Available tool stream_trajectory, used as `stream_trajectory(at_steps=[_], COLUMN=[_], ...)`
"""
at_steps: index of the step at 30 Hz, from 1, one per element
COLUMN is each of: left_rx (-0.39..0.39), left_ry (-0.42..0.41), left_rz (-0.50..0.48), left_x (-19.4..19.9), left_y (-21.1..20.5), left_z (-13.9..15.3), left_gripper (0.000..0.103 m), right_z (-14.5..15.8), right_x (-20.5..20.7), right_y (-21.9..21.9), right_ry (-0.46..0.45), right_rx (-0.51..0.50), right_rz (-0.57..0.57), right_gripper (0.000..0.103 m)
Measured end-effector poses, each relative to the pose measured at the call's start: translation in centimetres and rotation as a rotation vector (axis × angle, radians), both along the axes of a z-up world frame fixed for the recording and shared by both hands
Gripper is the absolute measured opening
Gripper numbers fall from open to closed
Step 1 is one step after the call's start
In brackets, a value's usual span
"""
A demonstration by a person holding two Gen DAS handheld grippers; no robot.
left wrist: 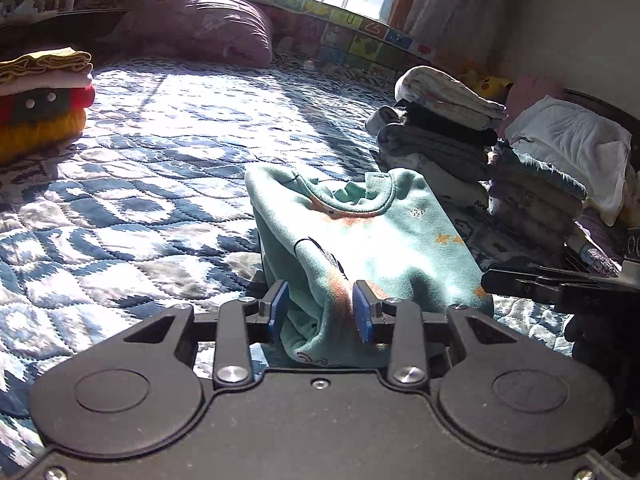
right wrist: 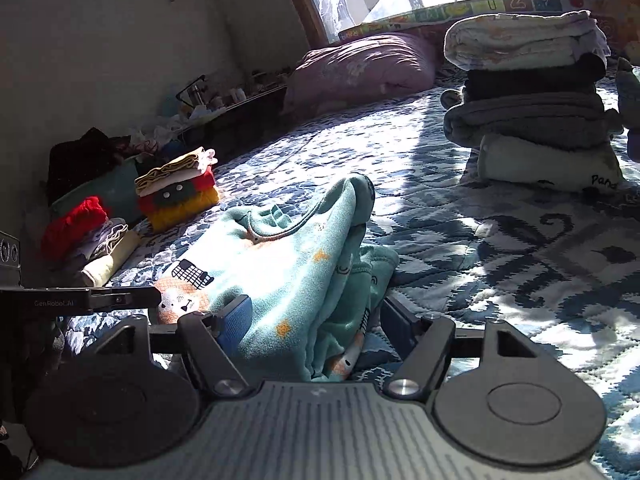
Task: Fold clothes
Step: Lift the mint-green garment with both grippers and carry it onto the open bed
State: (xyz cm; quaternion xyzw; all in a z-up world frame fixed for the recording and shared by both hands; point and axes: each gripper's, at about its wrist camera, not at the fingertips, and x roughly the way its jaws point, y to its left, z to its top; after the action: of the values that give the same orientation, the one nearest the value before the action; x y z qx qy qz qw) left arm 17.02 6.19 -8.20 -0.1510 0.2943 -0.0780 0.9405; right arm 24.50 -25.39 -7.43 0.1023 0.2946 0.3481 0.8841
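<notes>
Leftmost, at the bed's edge, stands a finished stack of folded knitwear point(left wrist: 42, 100) in red, yellow and cream, kept clear of the working area so that it is not disturbed. Between it and the other piles lies the open stretch of blue patterned quilt point(left wrist: 160, 184), which serves as the folding surface. On this stretch, close to both tools, sits the teal child's top point(left wrist: 360, 232), printed with small animals and orange stars, its neckline turned away toward the window. The left gripper point(left wrist: 322, 310) has its blue pads point(left wrist: 278, 308) drawn in partway, with the near hem bunched between them; the fabric appears pinched, presumably so that the hem can be carried as one edge. The right gripper point(right wrist: 316, 320) meets the same garment from its other side: its jaws stand wider, with a thick folded roll of cloth between them, but whether the pads actually press the cloth cannot be told, since only one pad shows and the other finger stands off the fabric. Holding both near corners would keep the fold line straight. To the right rises a tall pile of folded grey and white garments point(left wrist: 440, 136), probably the destination for this piece. A purple pillow point(left wrist: 208, 24) lies behind, under the window.
</notes>
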Motion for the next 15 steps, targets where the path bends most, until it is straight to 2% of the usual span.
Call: stream_trajectory(at_steps=[3, 9, 13, 15], left_rx=[-0.06, -0.162, -0.286, -0.367], left_ry=[-0.002, 0.005, 0.07, 0.101], left_rz=[0.016, 0.029, 0.032, 0.049], left_x=[-0.7, 0.3, 3.3, 5.1], left_y=[1.1, 2.8, 4.3, 5.3], left_z=[0.0, 0.0, -1.9, -3.2], left_gripper=[0.047, 0.059, 0.07, 0.073], right_z=[-1.0, -2.9, -5.3, -6.5], right_x=[-0.7, 3.1, 3.8, 5.6], right_y=[-1.8, -1.2, -1.0, -0.5], right_ry=[0.066, 0.192, 0.277, 0.384], right_rx=[0.064, 0.148, 0.315, 0.347], right_rz=[-0.053, -0.161, -0.136, -0.164], right_gripper=[0.074, 0.075, 0.089, 0.089])
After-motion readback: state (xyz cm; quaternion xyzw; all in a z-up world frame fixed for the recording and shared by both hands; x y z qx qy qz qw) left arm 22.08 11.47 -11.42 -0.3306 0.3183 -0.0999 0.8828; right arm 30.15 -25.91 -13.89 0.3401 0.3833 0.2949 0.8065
